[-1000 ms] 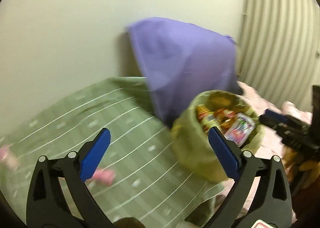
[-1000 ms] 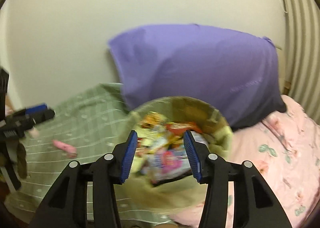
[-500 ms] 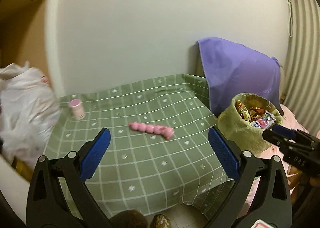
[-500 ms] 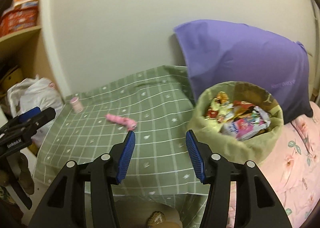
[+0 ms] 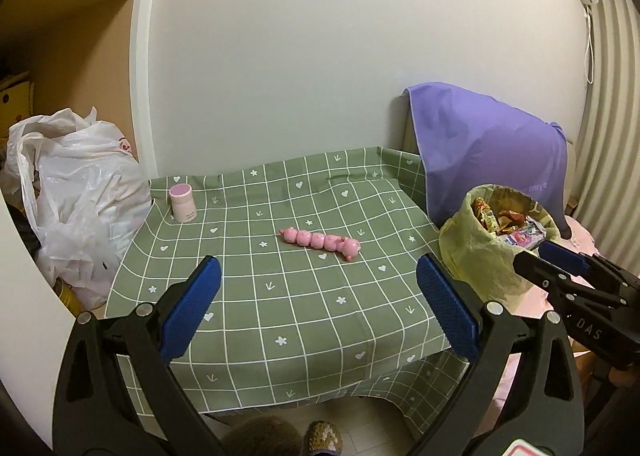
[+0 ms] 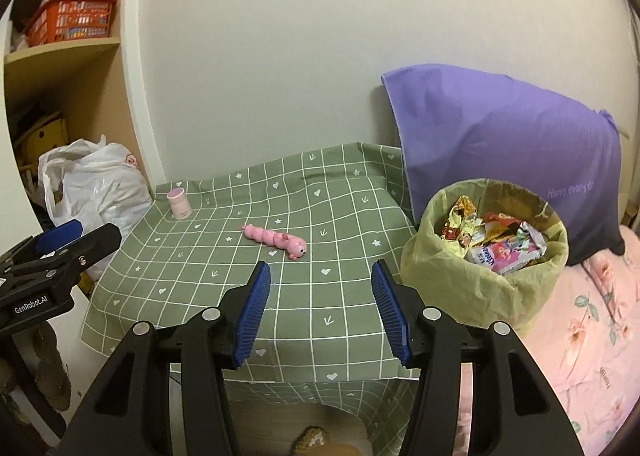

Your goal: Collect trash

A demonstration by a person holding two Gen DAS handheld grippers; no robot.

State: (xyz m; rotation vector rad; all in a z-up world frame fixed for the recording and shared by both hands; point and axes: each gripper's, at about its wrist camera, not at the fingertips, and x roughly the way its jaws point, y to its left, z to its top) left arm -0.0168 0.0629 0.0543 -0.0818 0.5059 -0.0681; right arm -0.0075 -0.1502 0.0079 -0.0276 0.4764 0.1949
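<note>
A bin lined with a yellow-green bag (image 6: 460, 276) (image 5: 476, 256) stands at the table's right side, filled with several snack wrappers (image 6: 496, 240). On the green checked tablecloth (image 6: 320, 296) (image 5: 280, 296) lie a pink caterpillar toy (image 6: 276, 241) (image 5: 320, 241) and a small pink-lidded jar (image 6: 179, 203) (image 5: 182, 202). My left gripper (image 5: 318, 306) is open and empty above the table's near edge. My right gripper (image 6: 320, 310) is open and empty too, left of the bin. Each gripper shows at the edge of the other's view.
A purple pillow (image 6: 500, 144) leans on the wall behind the bin, over pink floral bedding (image 6: 592, 336). A white plastic bag (image 5: 80, 196) sits left of the table under wooden shelves (image 6: 60, 44) holding an orange basket (image 6: 68, 20). Slippered feet (image 5: 320, 438) show below.
Both views have swung left and pulled back from the bin and pillow, so the whole table, toy, jar and white bag now show. Both grippers stayed open and empty.
</note>
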